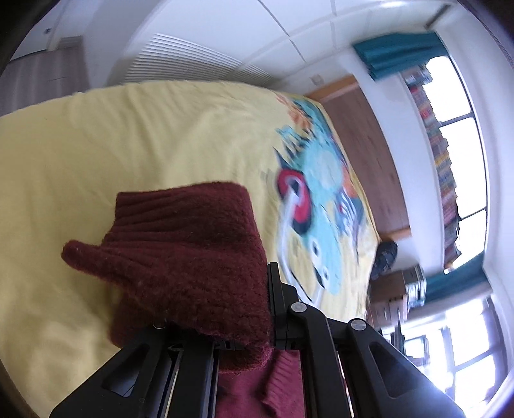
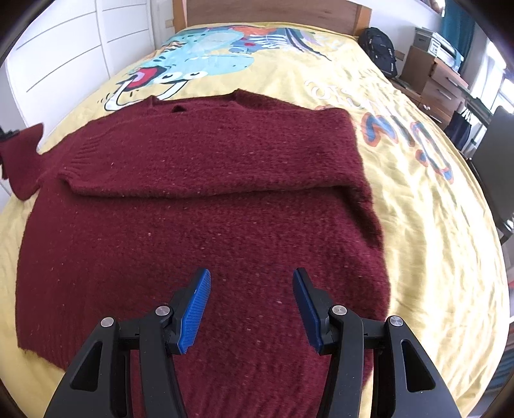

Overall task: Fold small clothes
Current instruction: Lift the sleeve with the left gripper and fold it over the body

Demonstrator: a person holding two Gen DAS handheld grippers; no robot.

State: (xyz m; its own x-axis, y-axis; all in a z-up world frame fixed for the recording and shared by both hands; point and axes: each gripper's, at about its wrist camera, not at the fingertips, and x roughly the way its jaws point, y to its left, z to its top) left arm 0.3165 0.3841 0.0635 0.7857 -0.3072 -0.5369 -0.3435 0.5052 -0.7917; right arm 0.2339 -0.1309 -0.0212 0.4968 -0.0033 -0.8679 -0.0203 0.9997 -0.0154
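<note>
Maroon knit fills the bottom of the left wrist view, where our left gripper (image 1: 244, 321) is clamped on the sleeve cuff (image 1: 180, 250) of the sweater (image 2: 205, 199); the fingers are largely buried in wool, so we judge the grip from the cloth bunched and lifted between them. At the far left edge of the right wrist view that same cuff (image 2: 22, 160) shows raised off the yellow duvet (image 2: 433, 241), though motion blur makes its exact height hard to tell. Across the centre of that view the sweater lies flat on the bed, neckline toward the headboard (image 2: 273, 13), with the other sleeve already laid across the chest as a band. At the lower centre our right gripper (image 2: 252, 308) hovers over the body of the sweater with its blue pads (image 2: 196, 308) spread wide, holding nothing.

We judge the sleeve fold to be in hand. Next, the left cuff should be carried across the chest and laid flat, while the right gripper could pin the body or move to the hem.
</note>
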